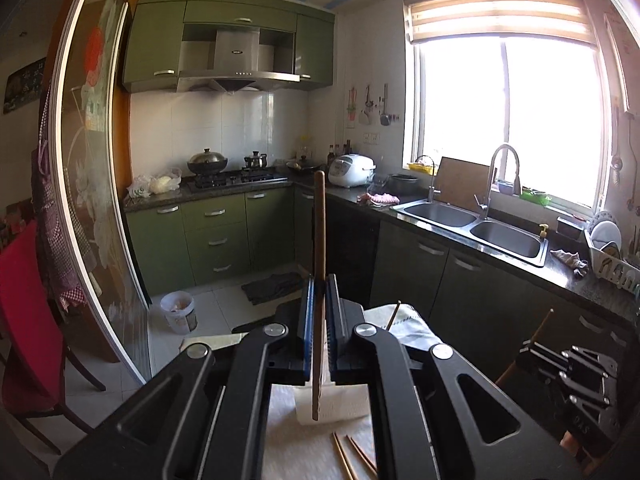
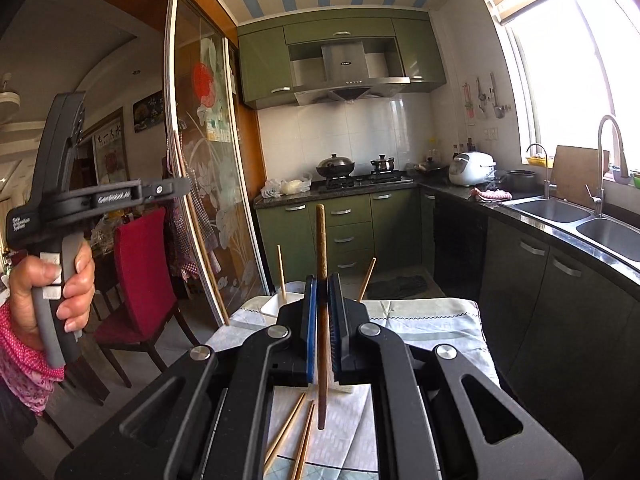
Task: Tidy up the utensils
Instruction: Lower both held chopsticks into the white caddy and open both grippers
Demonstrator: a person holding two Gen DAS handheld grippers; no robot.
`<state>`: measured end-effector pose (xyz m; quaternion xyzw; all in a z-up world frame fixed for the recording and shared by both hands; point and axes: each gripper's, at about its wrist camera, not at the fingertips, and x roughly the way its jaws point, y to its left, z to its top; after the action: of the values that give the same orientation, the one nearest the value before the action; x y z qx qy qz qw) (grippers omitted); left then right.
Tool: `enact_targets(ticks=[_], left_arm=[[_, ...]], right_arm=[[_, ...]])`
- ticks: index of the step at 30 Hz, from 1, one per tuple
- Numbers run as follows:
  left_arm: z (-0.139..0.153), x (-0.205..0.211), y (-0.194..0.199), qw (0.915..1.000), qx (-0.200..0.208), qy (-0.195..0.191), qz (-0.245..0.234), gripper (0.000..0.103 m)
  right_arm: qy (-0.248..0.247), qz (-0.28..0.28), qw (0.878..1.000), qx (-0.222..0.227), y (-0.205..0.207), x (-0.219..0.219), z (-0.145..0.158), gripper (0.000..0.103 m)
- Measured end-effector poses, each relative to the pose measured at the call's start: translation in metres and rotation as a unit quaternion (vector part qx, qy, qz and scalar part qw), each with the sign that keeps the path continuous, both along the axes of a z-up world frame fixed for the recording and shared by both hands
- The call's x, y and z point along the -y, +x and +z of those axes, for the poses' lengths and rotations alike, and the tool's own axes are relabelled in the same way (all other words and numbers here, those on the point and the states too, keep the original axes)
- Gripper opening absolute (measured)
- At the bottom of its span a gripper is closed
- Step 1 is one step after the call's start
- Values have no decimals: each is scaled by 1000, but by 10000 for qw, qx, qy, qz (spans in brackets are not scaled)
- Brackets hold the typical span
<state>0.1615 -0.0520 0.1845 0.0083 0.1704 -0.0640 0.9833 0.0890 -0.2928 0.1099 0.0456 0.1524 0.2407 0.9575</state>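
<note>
My left gripper (image 1: 320,280) is shut on a dark brown chopstick (image 1: 319,240) that stands upright between its blue pads, above the table. My right gripper (image 2: 322,280) is shut on another dark brown chopstick (image 2: 321,256), also upright. Loose light bamboo chopsticks (image 2: 286,432) lie on the cloth-covered table (image 2: 420,316) below the right gripper; two show under the left gripper (image 1: 352,456). A white holder (image 2: 274,304) at the table's far side has light chopsticks (image 2: 281,272) standing in it. The left gripper's handle (image 2: 60,204), held by a hand, shows at left in the right wrist view.
A white paper or box (image 1: 340,402) sits on the table under the left gripper. The right gripper body (image 1: 572,380) is at lower right. A red chair (image 2: 140,272) stands left of the table. Kitchen counter with double sink (image 1: 476,224) runs along the right; stove (image 1: 236,178) at back.
</note>
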Motion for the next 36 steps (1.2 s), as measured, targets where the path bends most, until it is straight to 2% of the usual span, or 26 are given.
enact_targets(ticks=[4,9,14,19,24,30,36], left_arm=[[-14,8,46,9999,3,-43,157,5],[-62,7,92,9984,-442,-78,348,5],[-105,2,111,9949,-933,-24,381,5],[-134,3,110,9916,-1248,171,295,6],[-137,3,98,9918,-1193,365,280,6],[-132,1,85,9922,-1155,390,274,6],[-129,-3,67,9918,-1204,352,235,6]], right_arm=[[90,-3,9999,-48,12,0,2,7],[157,-25,9999,-55,19,1,5,7],[189,-38,9998,-42,32,-2,12,7],[145,-42,9999,76,47,-18,23,7],[141,-139,9993,306,70,-37,41,7],[199,-430,9973,554,114,-57,60,7],[83,-646,9976,242,163,-70,42,7]])
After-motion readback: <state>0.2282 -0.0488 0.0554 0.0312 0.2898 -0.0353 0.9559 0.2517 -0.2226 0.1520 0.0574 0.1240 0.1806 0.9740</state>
